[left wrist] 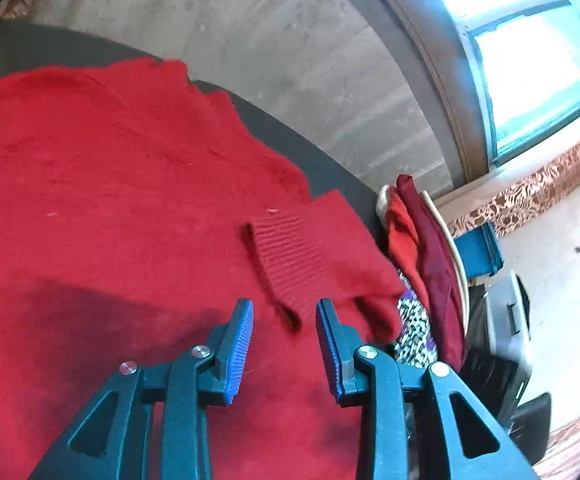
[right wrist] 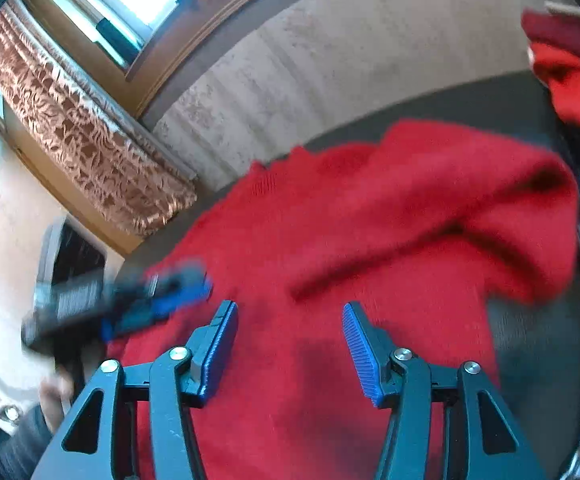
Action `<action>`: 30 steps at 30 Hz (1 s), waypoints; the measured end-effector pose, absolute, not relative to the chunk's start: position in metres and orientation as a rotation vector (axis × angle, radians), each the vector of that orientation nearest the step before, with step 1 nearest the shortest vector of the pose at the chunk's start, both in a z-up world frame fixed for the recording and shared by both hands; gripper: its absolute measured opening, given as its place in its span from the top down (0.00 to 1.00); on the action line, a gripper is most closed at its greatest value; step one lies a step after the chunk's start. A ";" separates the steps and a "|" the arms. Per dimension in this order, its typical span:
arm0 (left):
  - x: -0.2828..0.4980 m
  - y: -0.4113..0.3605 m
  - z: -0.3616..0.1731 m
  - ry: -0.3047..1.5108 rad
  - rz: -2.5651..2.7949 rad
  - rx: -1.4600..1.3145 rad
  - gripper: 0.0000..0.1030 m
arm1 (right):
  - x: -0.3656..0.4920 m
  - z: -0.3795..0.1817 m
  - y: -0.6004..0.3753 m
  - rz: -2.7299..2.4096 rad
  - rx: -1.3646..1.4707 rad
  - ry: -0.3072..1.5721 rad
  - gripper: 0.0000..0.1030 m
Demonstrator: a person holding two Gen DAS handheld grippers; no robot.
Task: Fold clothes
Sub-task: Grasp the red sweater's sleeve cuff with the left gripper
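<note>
A red knit sweater [left wrist: 110, 208] lies spread on a dark grey table [left wrist: 290, 140]. One sleeve is folded across it, its ribbed cuff [left wrist: 286, 256] just ahead of my left gripper [left wrist: 284, 312], which is open and empty above the sweater. In the right wrist view the sweater [right wrist: 350, 240] fills the middle, with a sleeve fold [right wrist: 470, 216] lying across it. My right gripper [right wrist: 290, 312] is open and empty above the sweater. The left gripper [right wrist: 158, 300] shows blurred at the sweater's left edge in that view.
A pile of other clothes, red, dark red and patterned [left wrist: 422, 264], sits at the table's end; it also shows in the right wrist view [right wrist: 574, 76]. A wall [left wrist: 290, 40], a window [left wrist: 530, 60] and a grey case [left wrist: 502, 340] lie beyond the table.
</note>
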State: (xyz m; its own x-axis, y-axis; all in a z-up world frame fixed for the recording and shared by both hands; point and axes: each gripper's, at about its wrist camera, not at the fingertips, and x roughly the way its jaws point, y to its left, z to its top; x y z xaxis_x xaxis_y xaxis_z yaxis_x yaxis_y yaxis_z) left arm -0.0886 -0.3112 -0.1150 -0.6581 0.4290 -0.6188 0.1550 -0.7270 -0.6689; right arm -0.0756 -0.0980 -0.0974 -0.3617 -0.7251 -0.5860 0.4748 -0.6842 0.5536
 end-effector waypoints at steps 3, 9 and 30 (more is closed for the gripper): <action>-0.109 -0.310 -0.116 -1.057 2.552 -1.217 0.66 | -0.067 -0.116 -0.092 -2.068 1.134 -0.395 0.42; -0.142 -0.311 -0.112 -0.917 2.696 -1.204 0.60 | -0.066 -0.128 -0.083 -2.038 1.061 -0.469 0.40; -0.152 -0.297 -0.077 -0.845 2.661 -1.167 0.96 | -0.059 -0.129 -0.098 -2.006 0.979 -0.398 0.20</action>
State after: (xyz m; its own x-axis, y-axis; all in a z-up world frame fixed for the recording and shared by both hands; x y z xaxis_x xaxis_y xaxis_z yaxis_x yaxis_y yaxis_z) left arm -0.1517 -0.2972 -0.0765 -0.6969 0.3165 -0.6435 0.1128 -0.8377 -0.5343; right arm -0.0594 -0.0985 -0.1287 -0.3360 -0.8030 -0.4922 0.5540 -0.5911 0.5862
